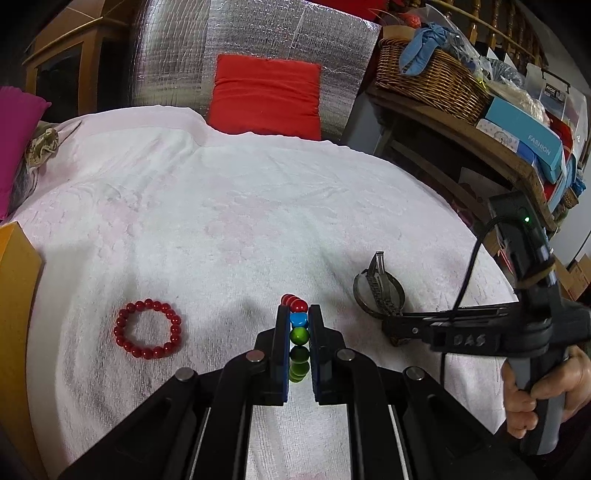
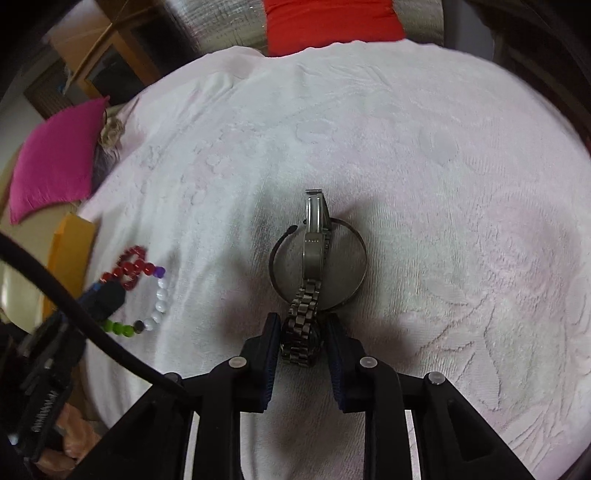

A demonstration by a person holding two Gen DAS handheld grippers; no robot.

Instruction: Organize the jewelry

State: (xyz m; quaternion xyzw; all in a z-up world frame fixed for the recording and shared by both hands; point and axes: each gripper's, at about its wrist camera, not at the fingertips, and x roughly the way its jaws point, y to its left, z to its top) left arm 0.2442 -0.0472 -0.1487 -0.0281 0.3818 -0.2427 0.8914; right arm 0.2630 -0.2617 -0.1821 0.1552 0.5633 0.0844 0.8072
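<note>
My left gripper (image 1: 298, 314) is shut on a multicoloured bead bracelet (image 1: 298, 334); green, blue and red beads show between its pads. In the right wrist view that bracelet (image 2: 159, 295) hangs low over the towel at the left. A red bead bracelet (image 1: 147, 328) lies flat on the white towel (image 1: 240, 206), left of the left gripper. My right gripper (image 2: 300, 325) is shut on the band of a metal wristwatch (image 2: 313, 254), which stands on edge over a thin metal bangle (image 2: 360, 273). The watch and bangle also show in the left wrist view (image 1: 378, 286).
A red cushion (image 1: 266, 96) and silver foil panel (image 1: 288, 33) stand behind the towel. A wooden shelf with a wicker basket (image 1: 432, 77) and boxes is at the right. A magenta cushion (image 2: 55, 158) and a yellow edge (image 1: 18, 295) lie at the left.
</note>
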